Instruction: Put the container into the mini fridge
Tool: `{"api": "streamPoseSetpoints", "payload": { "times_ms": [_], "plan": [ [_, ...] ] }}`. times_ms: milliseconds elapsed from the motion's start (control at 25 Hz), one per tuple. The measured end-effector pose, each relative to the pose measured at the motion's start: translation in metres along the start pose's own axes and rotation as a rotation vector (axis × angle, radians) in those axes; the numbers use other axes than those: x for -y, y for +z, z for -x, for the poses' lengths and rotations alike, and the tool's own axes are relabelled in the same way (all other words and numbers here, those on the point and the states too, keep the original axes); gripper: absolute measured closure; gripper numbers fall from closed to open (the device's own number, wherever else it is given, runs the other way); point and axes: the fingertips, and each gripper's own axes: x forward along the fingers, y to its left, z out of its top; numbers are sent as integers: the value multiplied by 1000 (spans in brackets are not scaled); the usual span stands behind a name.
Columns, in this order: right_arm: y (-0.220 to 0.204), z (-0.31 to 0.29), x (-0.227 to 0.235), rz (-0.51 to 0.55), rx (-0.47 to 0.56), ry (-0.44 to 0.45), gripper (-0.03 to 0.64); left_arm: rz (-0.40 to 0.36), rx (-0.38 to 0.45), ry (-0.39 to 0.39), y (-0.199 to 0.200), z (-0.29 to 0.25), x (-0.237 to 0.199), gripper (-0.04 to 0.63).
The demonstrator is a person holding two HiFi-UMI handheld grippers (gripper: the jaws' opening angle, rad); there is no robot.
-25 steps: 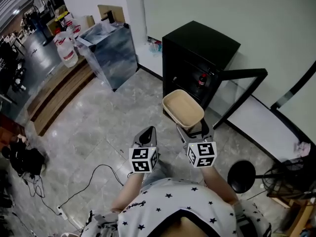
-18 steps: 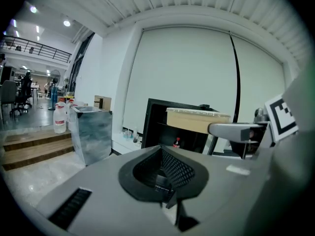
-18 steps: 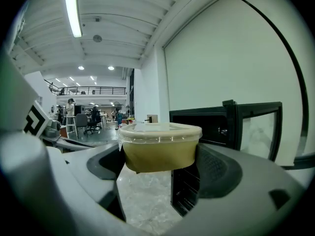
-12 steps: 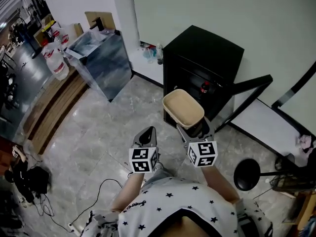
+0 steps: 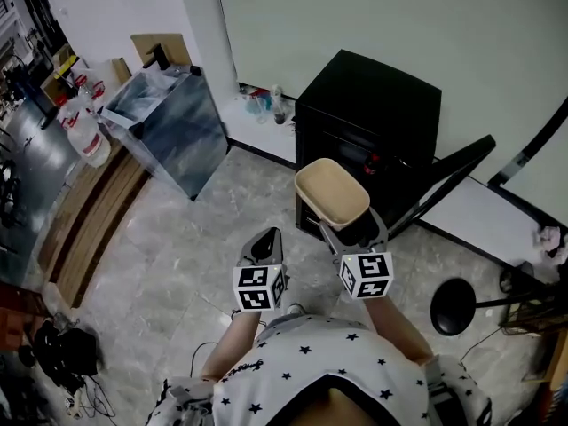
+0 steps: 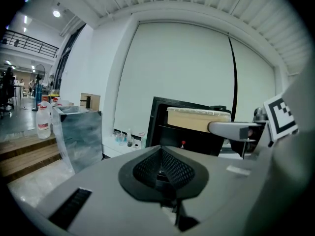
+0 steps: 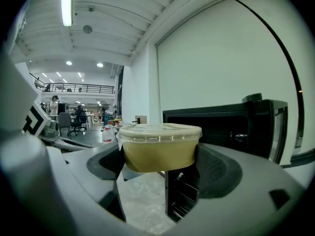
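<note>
Right tool: I see my right gripper (image 5: 352, 231) clenched on the beige oval plastic container with a clear lid (image 7: 158, 146), one dark ridged jaw pressed against each side of it
Left tool: my left gripper (image 6: 161, 169) is clenched with nothing in it, its two black ridged jaws meeting at the tips; in the head view it sits just beside the right one, at the same height
Container position: it is held level in the air above the floor, just in front of the fridge's open front and not inside it; the lid is on
Fridge: the black box-shaped mini fridge (image 5: 368, 91) stands on the floor against the pale wall, and its black door (image 5: 446, 177) is swung wide open to my right
Fridge interior: dark, with a small red item (image 5: 371, 160) on a shelf, too small for me to tell what it is
Floor: grey marbled tile floor (image 5: 222, 211), glossy, running under both tools
Left of the fridge: a tall square bin wrapped in clear plastic film (image 5: 169, 131) stands well apart from the fridge, with large clear water jugs with red labels (image 5: 84, 136) further left
Right of me: a black round stool base (image 5: 454, 307) rests on the floor near my right arm
Me: my white star-printed shirt (image 5: 302, 375) fills the bottom of the head view
</note>
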Motion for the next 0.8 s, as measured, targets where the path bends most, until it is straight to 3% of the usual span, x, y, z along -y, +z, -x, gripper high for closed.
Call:
{"api": "streamPoseSetpoints", "payload": {
  "times_ms": [480, 800],
  "plan": [
    [-3, -42, 17, -7, -1, -138, 169, -23, -29, -95, 6, -39, -33, 583],
    [-11, -60, 48, 0, -16, -207, 169, -3, -40, -106, 2, -57, -33, 583]
  ]
}}
